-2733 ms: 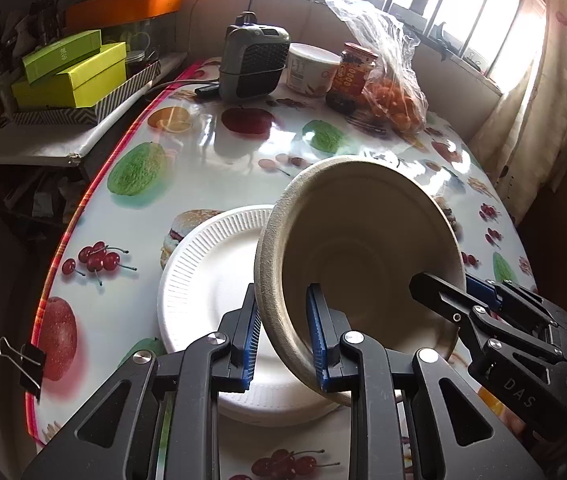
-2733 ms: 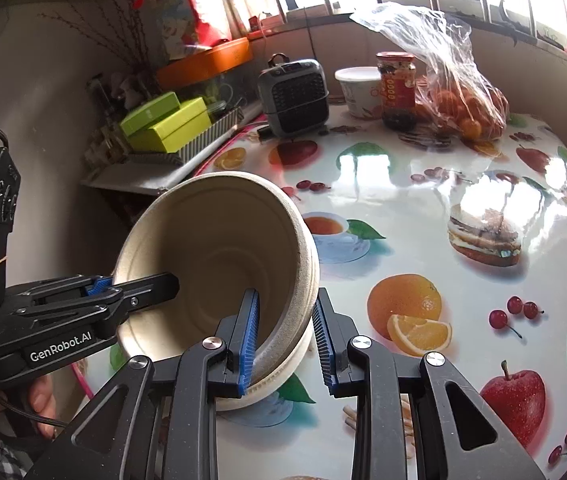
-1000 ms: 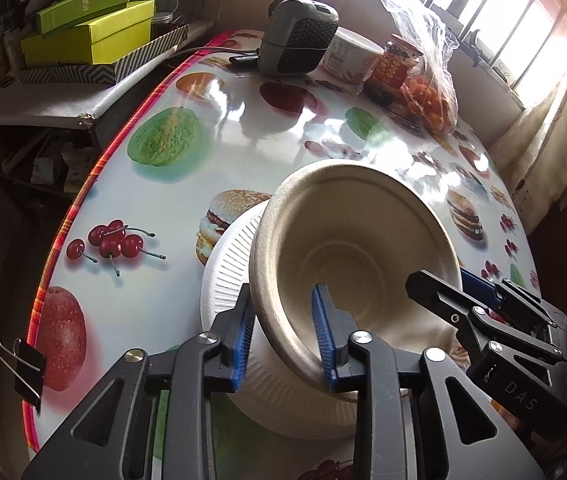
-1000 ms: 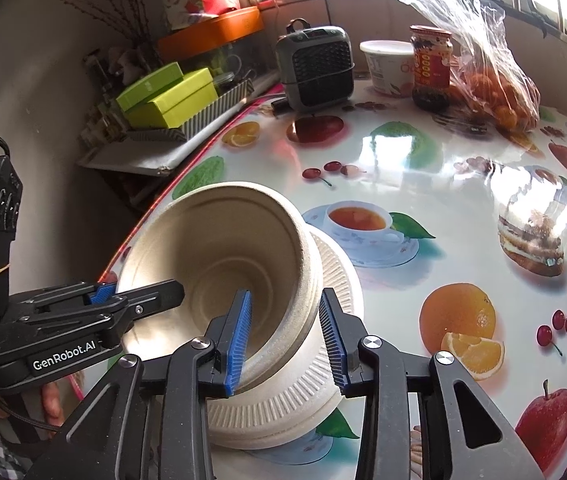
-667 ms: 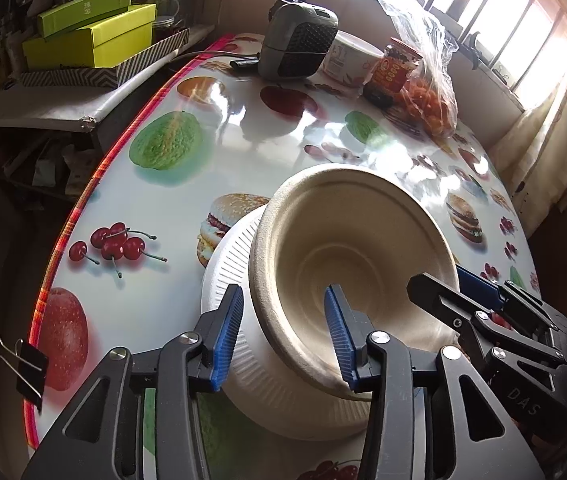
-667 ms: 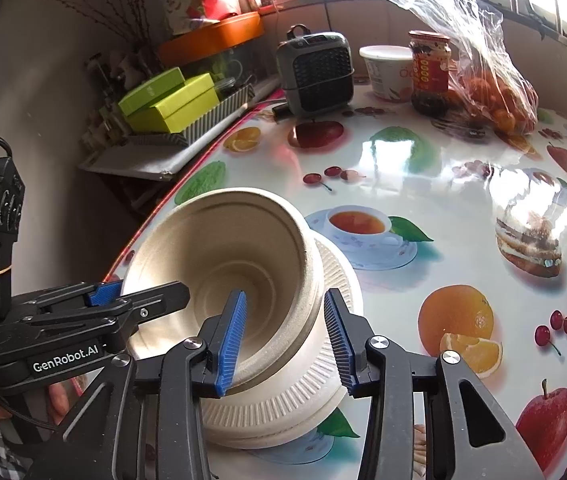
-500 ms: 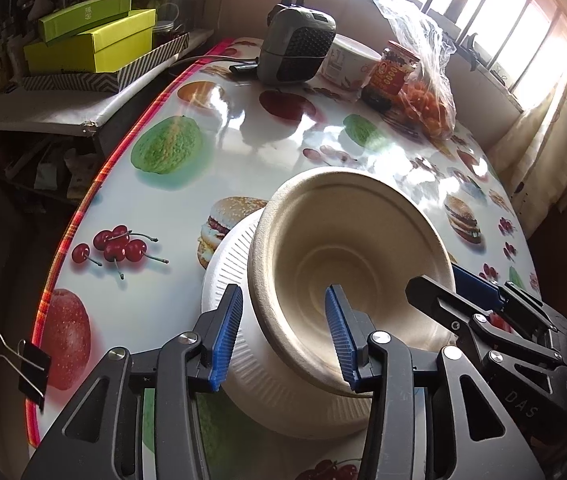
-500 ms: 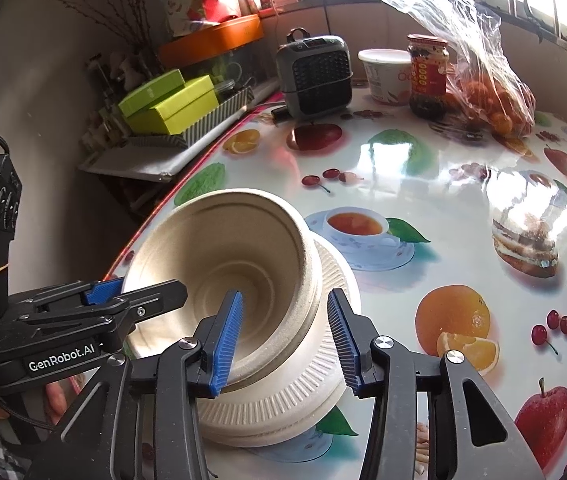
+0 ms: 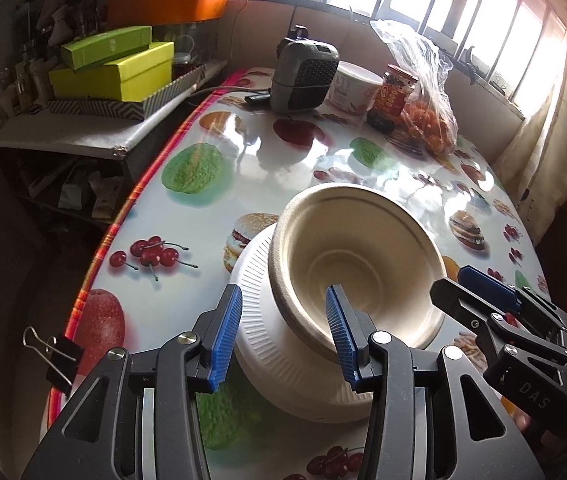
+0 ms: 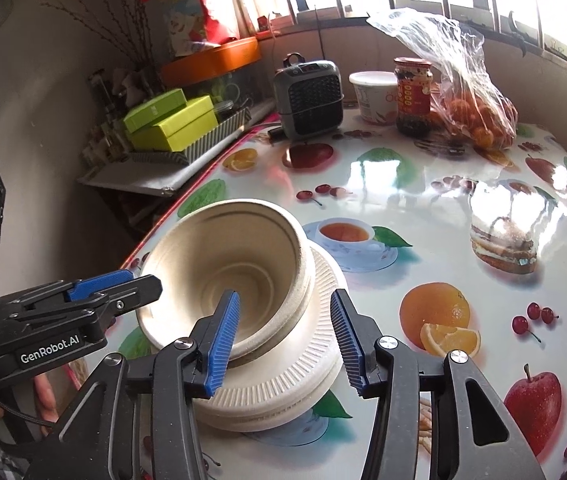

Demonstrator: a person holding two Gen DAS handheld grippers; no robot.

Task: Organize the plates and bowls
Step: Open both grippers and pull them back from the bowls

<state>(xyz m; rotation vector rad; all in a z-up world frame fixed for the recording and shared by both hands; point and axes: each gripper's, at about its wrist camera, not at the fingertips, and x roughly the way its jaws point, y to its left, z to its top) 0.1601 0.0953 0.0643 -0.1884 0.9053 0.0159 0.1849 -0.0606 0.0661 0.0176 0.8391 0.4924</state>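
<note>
Now the bowl [image 9: 357, 268] sits on plates [image 9: 271, 336] near the table edge [image 9: 123, 216].

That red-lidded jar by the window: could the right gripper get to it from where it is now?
Probably yes. The jar stands across bare tablecloth from the right gripper, whose jaws are open; only the bowl sits close beneath.

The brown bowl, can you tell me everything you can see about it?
The brown bowl is round, beige and matte, like pressed paper pulp, with a thick rolled rim and faint rings inside. It is empty. It sits tilted on the ribbed white plates on the fruit-print table. The left claw and right claw straddle its rim, pads not pressing it.
</note>
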